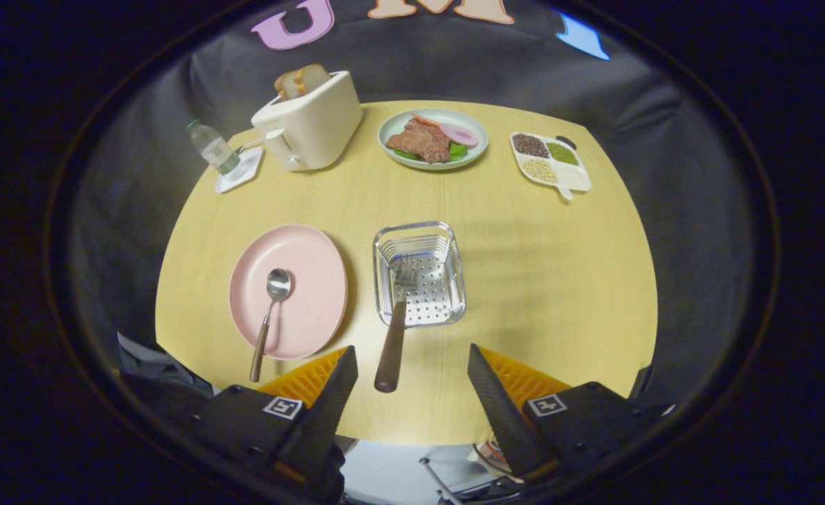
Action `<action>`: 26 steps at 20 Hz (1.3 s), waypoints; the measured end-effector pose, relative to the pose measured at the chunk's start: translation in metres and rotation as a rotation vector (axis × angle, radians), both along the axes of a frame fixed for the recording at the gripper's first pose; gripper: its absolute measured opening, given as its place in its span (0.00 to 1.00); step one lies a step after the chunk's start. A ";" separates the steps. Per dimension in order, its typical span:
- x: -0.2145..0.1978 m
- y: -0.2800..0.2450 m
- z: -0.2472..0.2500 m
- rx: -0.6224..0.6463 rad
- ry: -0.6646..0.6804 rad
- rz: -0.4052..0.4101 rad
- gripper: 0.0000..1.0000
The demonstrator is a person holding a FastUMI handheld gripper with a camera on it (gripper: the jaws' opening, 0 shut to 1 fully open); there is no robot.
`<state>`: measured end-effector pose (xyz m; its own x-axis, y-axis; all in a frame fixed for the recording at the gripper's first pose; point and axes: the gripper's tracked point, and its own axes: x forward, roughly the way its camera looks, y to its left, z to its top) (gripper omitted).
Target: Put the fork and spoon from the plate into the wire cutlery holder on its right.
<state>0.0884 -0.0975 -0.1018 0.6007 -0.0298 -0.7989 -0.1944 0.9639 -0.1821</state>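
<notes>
A pink plate (307, 280) lies on the yellow table, left of a wire cutlery holder (419, 277). A spoon (269, 319) with a brown handle rests on the plate, its handle end sticking out over the plate's near rim. The fork (393, 330) lies with its tines inside the holder and its brown handle slanting out over the holder's near edge, ending just ahead of my fingers. My gripper (411, 361) is open with nothing between its fingers, and the fork's handle tip sits in the gap nearer the left finger.
At the far side of the table (546, 294) stand a toaster (311, 123) with bread, a water bottle (212, 147) on a white coaster, a green plate of food (433, 138) and a divided dish of beans (549, 163). Bare tabletop lies right of the holder.
</notes>
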 end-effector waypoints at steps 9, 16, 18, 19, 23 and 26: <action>-0.019 0.019 0.039 0.189 -0.369 -0.147 0.99; -0.052 0.046 0.039 0.151 -0.624 -0.170 0.98; -0.061 0.059 0.033 0.117 -0.657 -0.147 0.98; -0.064 0.069 0.029 0.106 -0.668 -0.132 0.98; -0.072 0.105 0.003 0.127 -0.650 -0.107 0.99; -0.076 0.132 -0.015 0.170 -0.621 -0.093 0.99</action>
